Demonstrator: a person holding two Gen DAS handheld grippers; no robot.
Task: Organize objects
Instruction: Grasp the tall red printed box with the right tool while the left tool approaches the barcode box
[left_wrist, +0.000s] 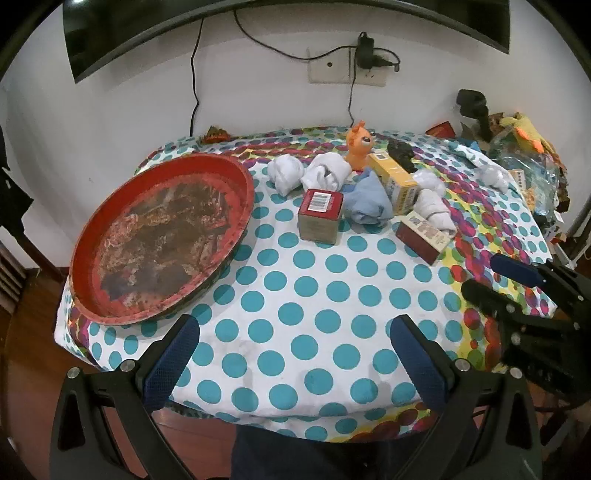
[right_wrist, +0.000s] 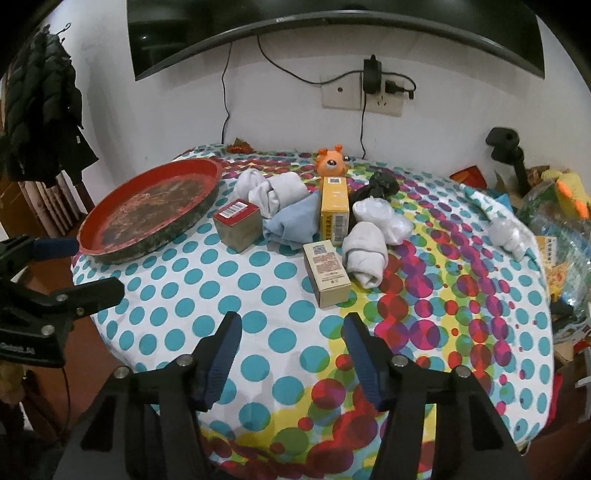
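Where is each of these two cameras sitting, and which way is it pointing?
Left wrist view: sits on the left claw, angled down over the polka-dot tablecloth; its own open fingers show, with the right claw at the right edge.
Right wrist view: sits on the right claw, same direction; the left claw shows at the left edge.
Shared: red tray, orange toy, yellow box.

This is a room in a home. A round table (right_wrist: 258, 302) wears a spotty cloth. At twelve o'clock a TV (right_wrist: 332, 22) hangs on the wall above a plug socket (right_wrist: 360, 98). A puffy coat (right_wrist: 40, 107) hangs at nine o'clock.
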